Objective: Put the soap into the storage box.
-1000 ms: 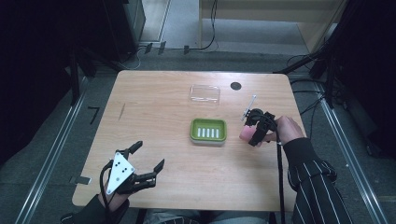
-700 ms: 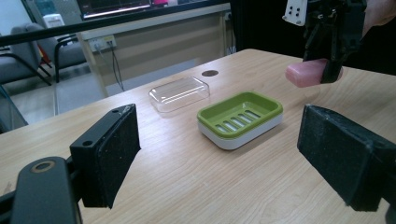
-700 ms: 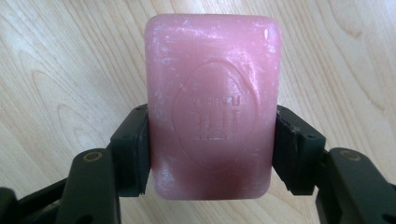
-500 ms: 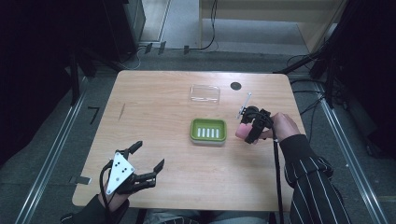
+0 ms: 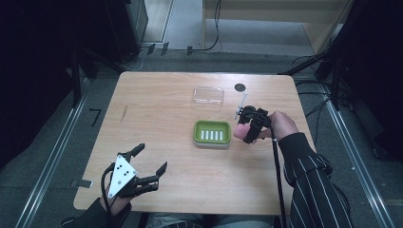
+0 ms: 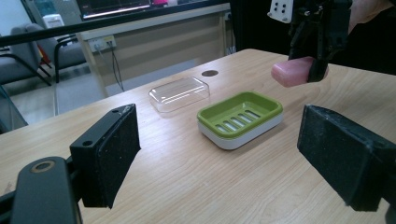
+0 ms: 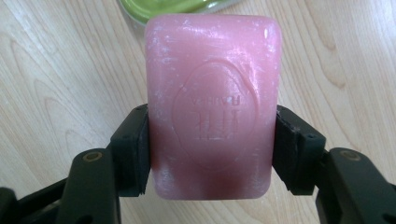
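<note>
The right gripper (image 5: 244, 134) holds a pink soap (image 7: 212, 105) across its width, one jaw pressed to each long side — the stamped oval on the bar's face shows in the right gripper view, the letters too blurred to read. In the high view the soap (image 5: 239, 132) hangs just beside the right end of the green dish (image 5: 212, 134), clear of the table (image 5: 157, 109); the left gripper view shows the bar (image 6: 293, 73) lifted above the wood, to the right of the dish (image 6: 240, 118) and not over it. The dish is a green slotted tray on a white base, and it lies near the middle of the table. Its clear lid (image 5: 208, 95) rests apart from it, farther from the person, near a dark round hole (image 5: 240, 87) in the tabletop. The left gripper (image 5: 148, 160) sits at the near left corner of the table, well apart from the dish — its jaws stand wide with nothing between them, the pads (image 6: 114, 156) facing the dish from afar. A striped sleeve (image 5: 311, 180) covers the right forearm.
</note>
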The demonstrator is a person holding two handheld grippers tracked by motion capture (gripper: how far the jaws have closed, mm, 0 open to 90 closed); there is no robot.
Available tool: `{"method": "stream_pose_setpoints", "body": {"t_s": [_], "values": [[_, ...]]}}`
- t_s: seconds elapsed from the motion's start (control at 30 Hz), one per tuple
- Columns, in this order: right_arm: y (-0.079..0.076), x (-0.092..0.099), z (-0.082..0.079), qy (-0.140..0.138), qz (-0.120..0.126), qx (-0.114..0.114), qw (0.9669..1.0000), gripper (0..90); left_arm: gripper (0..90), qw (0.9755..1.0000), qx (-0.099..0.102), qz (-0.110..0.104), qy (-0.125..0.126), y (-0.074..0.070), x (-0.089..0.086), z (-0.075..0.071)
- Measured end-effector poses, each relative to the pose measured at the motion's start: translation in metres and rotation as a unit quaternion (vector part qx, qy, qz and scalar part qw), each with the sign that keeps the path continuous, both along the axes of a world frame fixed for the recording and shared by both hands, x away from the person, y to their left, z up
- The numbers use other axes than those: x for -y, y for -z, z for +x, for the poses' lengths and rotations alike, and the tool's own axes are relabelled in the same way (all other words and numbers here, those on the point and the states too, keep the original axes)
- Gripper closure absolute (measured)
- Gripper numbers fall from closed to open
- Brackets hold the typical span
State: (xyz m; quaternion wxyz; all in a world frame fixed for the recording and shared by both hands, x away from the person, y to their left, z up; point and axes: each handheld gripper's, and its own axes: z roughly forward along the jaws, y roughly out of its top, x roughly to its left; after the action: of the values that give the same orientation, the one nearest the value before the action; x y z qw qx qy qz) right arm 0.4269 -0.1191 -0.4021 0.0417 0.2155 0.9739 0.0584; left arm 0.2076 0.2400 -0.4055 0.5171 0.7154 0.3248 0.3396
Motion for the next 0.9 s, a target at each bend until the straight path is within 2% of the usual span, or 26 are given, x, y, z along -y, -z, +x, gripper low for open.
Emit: {"method": "stream_pose_setpoints", "body": {"t_s": [0.37,0.9], "values": [[-0.003,-0.013,0.002,-0.032,-0.001,0.009,0.9995,39.2,13.6,1.0,0.001,0.0,0.0,0.0,0.0,0.0],[-0.01,-0.025,0.008,-0.056,0.0,0.016,0.9983,39.2,13.6,1.0,0.001,0.0,-0.001,0.0,-0.001,-0.001]]}}
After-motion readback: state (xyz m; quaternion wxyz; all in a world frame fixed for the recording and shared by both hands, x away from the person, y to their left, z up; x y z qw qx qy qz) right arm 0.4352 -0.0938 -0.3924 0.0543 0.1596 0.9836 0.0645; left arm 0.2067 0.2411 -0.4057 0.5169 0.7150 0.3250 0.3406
